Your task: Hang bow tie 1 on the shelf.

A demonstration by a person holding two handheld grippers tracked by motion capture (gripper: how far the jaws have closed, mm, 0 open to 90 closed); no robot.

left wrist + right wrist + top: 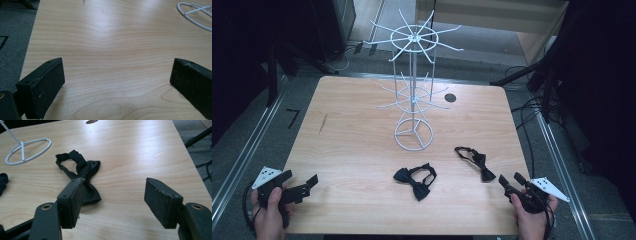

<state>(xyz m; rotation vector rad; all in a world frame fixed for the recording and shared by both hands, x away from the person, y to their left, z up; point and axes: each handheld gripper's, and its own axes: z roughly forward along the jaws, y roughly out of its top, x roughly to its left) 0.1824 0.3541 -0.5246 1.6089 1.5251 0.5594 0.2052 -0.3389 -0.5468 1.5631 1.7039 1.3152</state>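
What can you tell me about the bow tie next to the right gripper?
The bow tie is black and looks like shiny, silky cloth. It has two wing-shaped halves, a knot in the middle and a thin strap curled into a loop behind it. It lies flat and a bit crumpled on the wooden table, near the right edge. The right gripper is open just in front of it, with one jaw covering one wing's tip.

rack (413, 90) ctr-back on table (352, 150) | 2 bow ties front: near one (416, 180) left, other (474, 161) right
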